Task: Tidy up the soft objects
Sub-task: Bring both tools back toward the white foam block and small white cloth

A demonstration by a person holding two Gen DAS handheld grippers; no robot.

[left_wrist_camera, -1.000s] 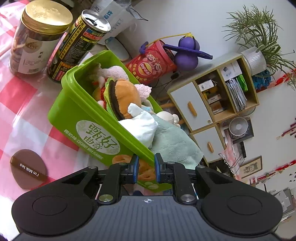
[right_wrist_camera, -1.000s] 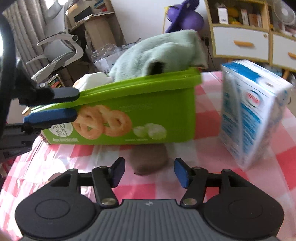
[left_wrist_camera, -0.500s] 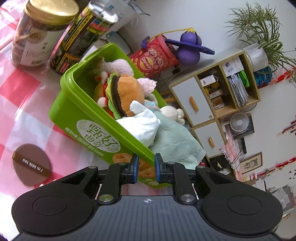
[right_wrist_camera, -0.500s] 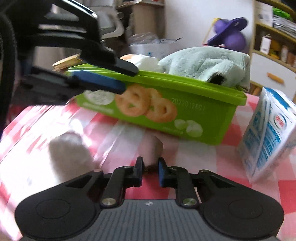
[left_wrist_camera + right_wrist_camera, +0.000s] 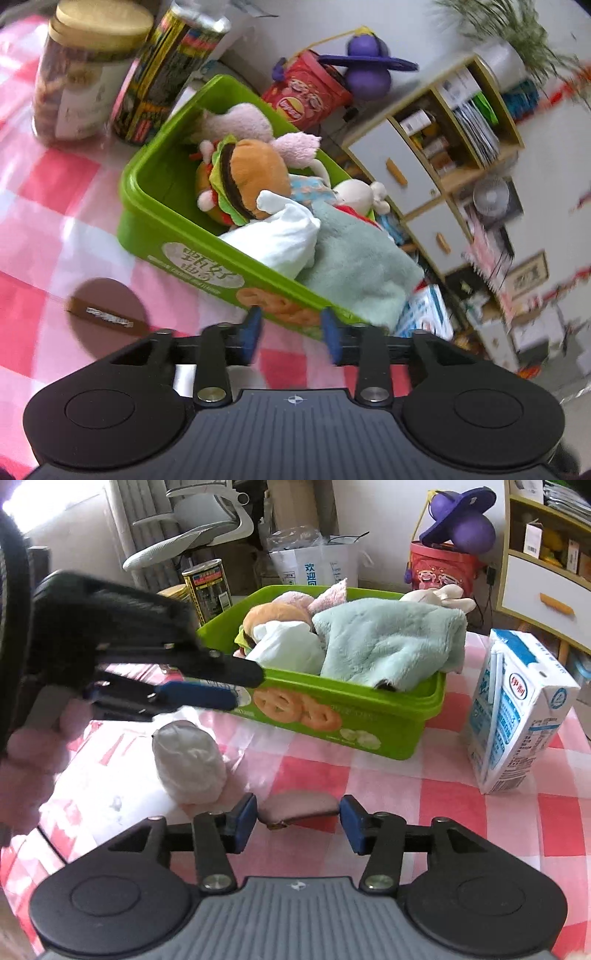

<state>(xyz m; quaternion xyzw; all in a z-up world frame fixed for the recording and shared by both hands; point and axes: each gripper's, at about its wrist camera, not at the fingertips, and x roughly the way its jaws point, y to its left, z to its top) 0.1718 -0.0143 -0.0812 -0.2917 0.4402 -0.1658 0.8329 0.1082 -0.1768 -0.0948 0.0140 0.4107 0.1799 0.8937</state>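
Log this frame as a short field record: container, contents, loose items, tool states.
container: green plastic cookie tub on pink checked tablecloth
contents: burger plush, white cloth, mint fleece towel
loose soft items: brown oval puff, white wrapped bundle
left tool: open, empty
right tool: open, straddling the puff

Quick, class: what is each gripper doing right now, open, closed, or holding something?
Left gripper: open, holding nothing, at the green box.
Right gripper: open, fingers either side of the brown puff, not gripping it.
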